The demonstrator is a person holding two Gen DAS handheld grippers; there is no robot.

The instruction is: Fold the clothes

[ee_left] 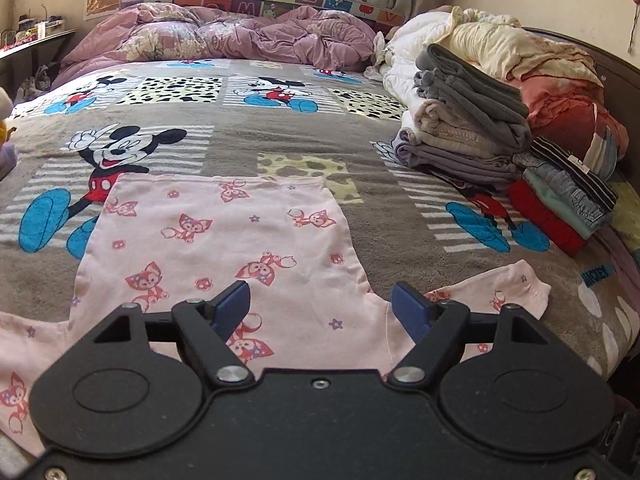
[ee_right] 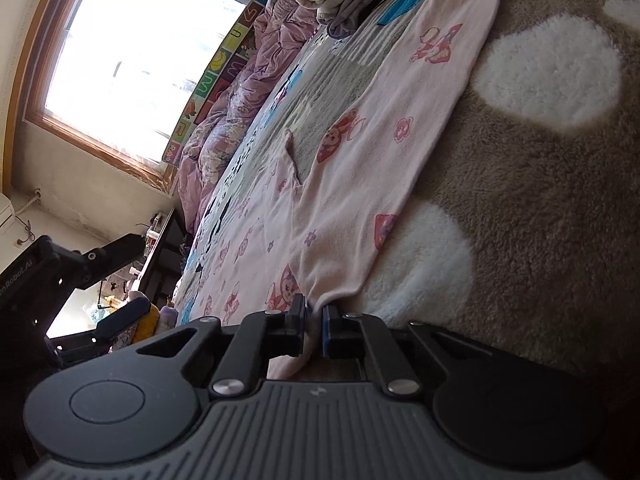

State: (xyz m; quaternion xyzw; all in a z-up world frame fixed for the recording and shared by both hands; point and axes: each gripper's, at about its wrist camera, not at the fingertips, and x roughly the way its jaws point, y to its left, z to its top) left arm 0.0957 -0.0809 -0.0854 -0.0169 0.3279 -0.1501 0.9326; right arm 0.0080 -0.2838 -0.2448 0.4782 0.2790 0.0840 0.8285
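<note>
Two grippers worked over one garment. The right gripper (ee_right: pixel 314 322) had its jaws drawn narrow, pinching a fold of the pink shirt (ee_left: pixel 224 240) at its near edge, where the cloth bunched up between the blue pads (ee_right: pixel 326 332). The left gripper (ee_left: pixel 320 306) hung just above the shirt with its jaws wide and nothing between them; its blue pads (ee_left: pixel 232 306) stood well apart over the printed body, near the seam of the right-hand sleeve (ee_left: pixel 492 292).

The shirt, pale pink with a print of small red-and-pink cartoon figures and flowers, lay spread flat on the bed (ee_left: pixel 380 208), its body running away from the left gripper and a sleeve reaching out to each side. In the right wrist view the sleeve (ee_right: pixel 400 128) stretched away from the pinched edge across a plush brown blanket with white spots (ee_right: pixel 540 200).

Under the shirt was a grey cartoon-mouse bedspread (ee_left: pixel 240 132). To the right of it stood a stack of folded grey and beige clothes (ee_left: pixel 464 120), and beside that a smaller folded pile with red, denim and striped pieces (ee_left: pixel 560 204). A crumpled purple quilt (ee_left: pixel 240 36) lay at the far end of the bed, beneath a bright window (ee_right: pixel 132 52).
</note>
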